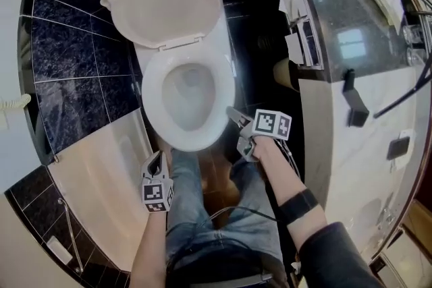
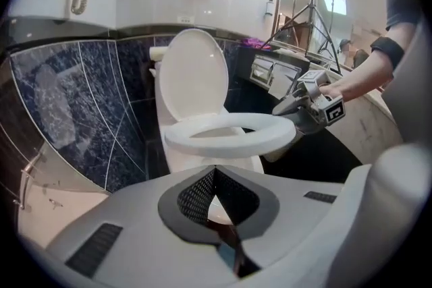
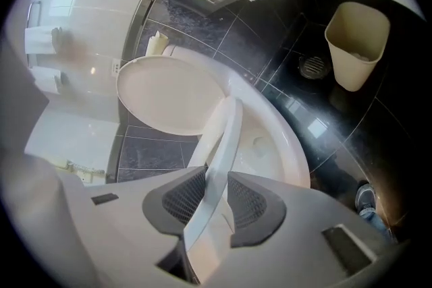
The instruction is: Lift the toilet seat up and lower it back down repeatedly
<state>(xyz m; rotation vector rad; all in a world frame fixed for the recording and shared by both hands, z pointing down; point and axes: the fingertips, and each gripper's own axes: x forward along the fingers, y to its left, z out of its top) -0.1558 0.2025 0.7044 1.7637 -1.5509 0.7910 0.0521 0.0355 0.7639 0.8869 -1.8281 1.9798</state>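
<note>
The right gripper (image 1: 236, 119) has its fingers (image 3: 253, 202) clamped on the front-right rim of the seat (image 2: 229, 133). The seat hangs partly raised over the bowl (image 3: 278, 139), with the lid (image 1: 162, 3) upright behind. The left gripper (image 1: 157, 160) is closed on nothing, well short of the seat. The seat looks like stiff, glossy, fairly light plastic hinged at the rear, so the front rim probably gives the best leverage, though it could slip and slam.

The white oval toilet seat (image 2: 229, 135) is tilted partway up off the bowl (image 2: 182, 160). Its front edge is raised.
</note>
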